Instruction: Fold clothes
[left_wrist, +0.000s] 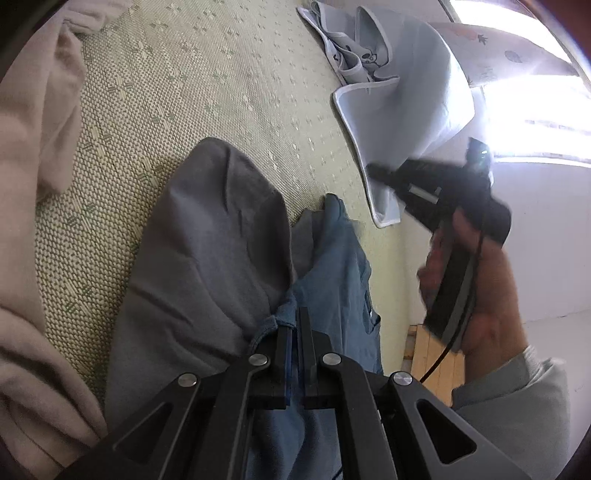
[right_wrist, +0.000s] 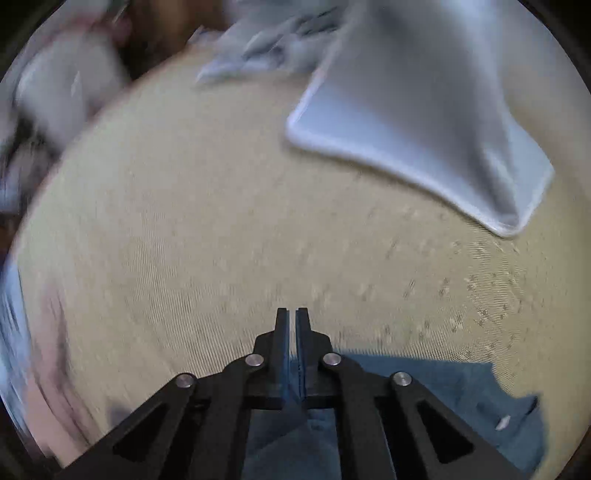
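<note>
My left gripper (left_wrist: 293, 321) clamps the blue shirt (left_wrist: 343, 266); right gripper (right_wrist: 291, 321) looks closed on its hem; I'd lift evenly above the mat (left_wrist: 192, 92)

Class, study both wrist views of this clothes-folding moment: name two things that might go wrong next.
1. The left gripper pinches only a bunched edge of the blue garment; it may slip out.
2. The right gripper looks nearly shut with the garment beneath it, so its hold is unsure, and the fold may come out lopsided.

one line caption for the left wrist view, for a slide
Left gripper pinches blue-grey garment over woven mat; right gripper hovers nearby.
</note>
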